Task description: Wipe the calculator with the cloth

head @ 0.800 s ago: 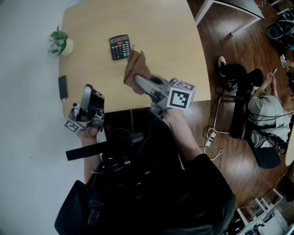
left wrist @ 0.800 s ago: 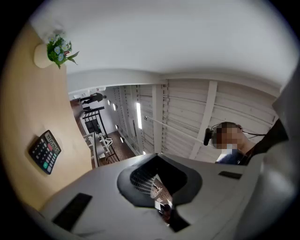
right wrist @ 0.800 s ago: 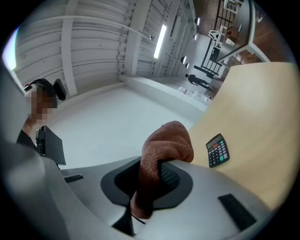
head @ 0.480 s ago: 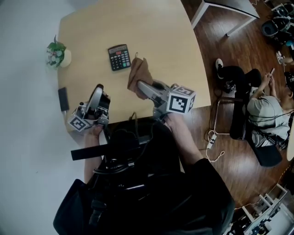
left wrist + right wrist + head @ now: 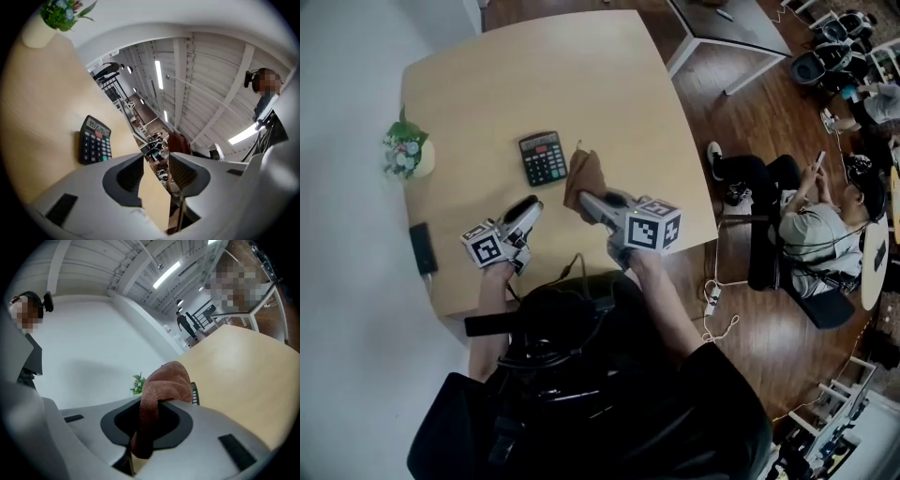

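Your right claw (image 5: 152,420) is clenched on the brown cloth (image 5: 166,380), which bunches up out of the jaws and hangs down through them. Your left claw (image 5: 157,173) is released, jaws partly apart, with only bare desk (image 5: 609,84) showing in the gap; it touches nothing.

Since the earlier frames your left claw has come in from the desk's left near corner towards the calculator (image 5: 543,157). The cloth remains just beside the calculator's right side.

The calculator lies flat about mid-desk. Its long axis runs from the near edge to the far edge, tilted slightly, with the display end toward the far edge.
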Demonstrator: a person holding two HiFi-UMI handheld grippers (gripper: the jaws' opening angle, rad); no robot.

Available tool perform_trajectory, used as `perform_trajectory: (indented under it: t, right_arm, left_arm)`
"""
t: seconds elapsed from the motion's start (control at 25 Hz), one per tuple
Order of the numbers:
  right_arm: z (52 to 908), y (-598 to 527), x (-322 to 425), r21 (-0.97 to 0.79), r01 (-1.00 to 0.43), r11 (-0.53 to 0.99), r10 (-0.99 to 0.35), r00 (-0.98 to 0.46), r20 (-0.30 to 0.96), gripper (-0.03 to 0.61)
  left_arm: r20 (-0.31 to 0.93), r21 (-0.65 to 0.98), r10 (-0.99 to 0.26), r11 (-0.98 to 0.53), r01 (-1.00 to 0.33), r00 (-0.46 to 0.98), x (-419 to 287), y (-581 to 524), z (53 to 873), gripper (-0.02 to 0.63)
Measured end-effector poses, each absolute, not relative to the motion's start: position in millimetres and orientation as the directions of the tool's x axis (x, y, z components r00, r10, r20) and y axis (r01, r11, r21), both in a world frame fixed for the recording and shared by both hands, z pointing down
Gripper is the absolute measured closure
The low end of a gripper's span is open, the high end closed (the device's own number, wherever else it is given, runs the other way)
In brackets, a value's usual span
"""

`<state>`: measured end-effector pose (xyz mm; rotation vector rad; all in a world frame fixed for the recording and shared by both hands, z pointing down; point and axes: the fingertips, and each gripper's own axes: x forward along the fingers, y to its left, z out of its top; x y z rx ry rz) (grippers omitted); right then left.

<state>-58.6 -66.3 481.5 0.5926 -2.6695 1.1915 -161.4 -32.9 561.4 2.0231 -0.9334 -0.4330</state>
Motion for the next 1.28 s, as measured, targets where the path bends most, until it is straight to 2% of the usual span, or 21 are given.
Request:
perform_trajectory:
  t: [0.2, 0.4, 0.72, 0.88, 1.04, 1.28]
  right_arm:
    - [506, -65, -81, -0.554, -0.502, 0.664, -0.267, -0.851, 0.451, 0.526]
    - [529, -83, -110, -0.412, -0.505, 0.759, -0.227, -0.798, 0.558, 0.525]
    - [604, -137, -202, -0.313, -0.332, 0.890, -0.048, -0.749, 0.660, 0.525]
    - [622, -159, -270, -0.372, -0.241, 0.896, 0.057, -0.769, 0.637, 0.525]
    - [686, -153, -241, -0.354, -0.311, 0.882, 0.068, -0.660, 0.748, 0.525]
    - [693, -168, -201, -0.360, -0.375, 0.854, 0.014, -0.675, 0.738, 0.523]
  left_arm:
    - [0.106, 0.831, -0.676, -0.342, -0.438, 0.729, -149, -47, 621, 0.462]
    - [0.180, 0.842, -0.656, -0.283, -0.459, 0.733, -149, -60, 659, 0.460]
    - [0.190, 0.861, -0.697, -0.220, -0.459, 0.691, -148, -88, 666, 0.460]
    - [0.223, 0.873, -0.688, -0.173, -0.455, 0.690, -161, -102, 677, 0.460]
    - [0.246, 0.900, -0.700, -0.091, -0.426, 0.670, -158, -83, 681, 0.460]
    - [0.255, 0.894, -0.697, -0.094, -0.438, 0.670, -156, -78, 689, 0.460]
